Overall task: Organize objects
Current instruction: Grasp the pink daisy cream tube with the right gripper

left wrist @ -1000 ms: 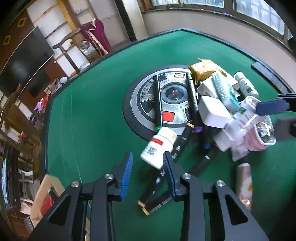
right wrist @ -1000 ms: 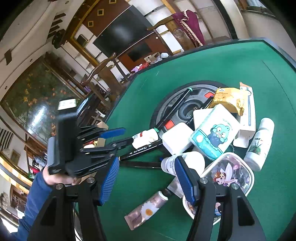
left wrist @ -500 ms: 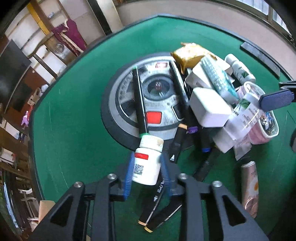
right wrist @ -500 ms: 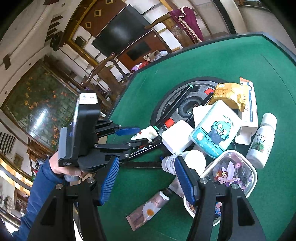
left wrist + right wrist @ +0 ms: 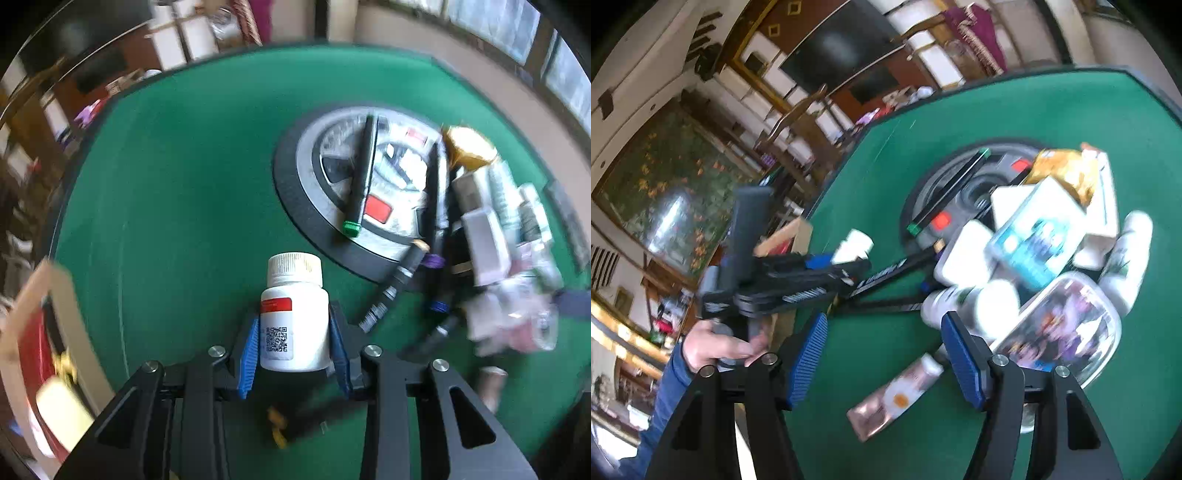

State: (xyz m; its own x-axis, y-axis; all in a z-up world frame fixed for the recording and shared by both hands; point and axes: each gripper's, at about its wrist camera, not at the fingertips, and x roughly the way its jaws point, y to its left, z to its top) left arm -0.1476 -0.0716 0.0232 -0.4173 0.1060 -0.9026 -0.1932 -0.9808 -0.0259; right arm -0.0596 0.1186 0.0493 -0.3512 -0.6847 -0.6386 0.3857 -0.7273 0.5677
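Left claw (image 5: 293, 347): clamped on the white pill bottle (image 5: 294, 317), with one blue pad against each side of the bottle body. The bottle sits between the fingers, cap pointing away from the claw, and its red label band and QR code face the camera. The jaws have just been opening slightly, with the bottle between them. Beyond the claw to the right, a round grey dial panel (image 5: 369, 184) is set in the green surface (image 5: 184, 203); a green-capped marker (image 5: 360, 181) lies across it.

Right claw (image 5: 884, 358): jaws apart, nothing between the pads, only the surface below. A rose-coloured tube (image 5: 894, 397) lies just ahead of the claw. Ahead and to the right sits a pile of boxes and bottles, including a clear-lidded container (image 5: 1067, 328). To the left, a hand (image 5: 716, 345) holds the left claw.
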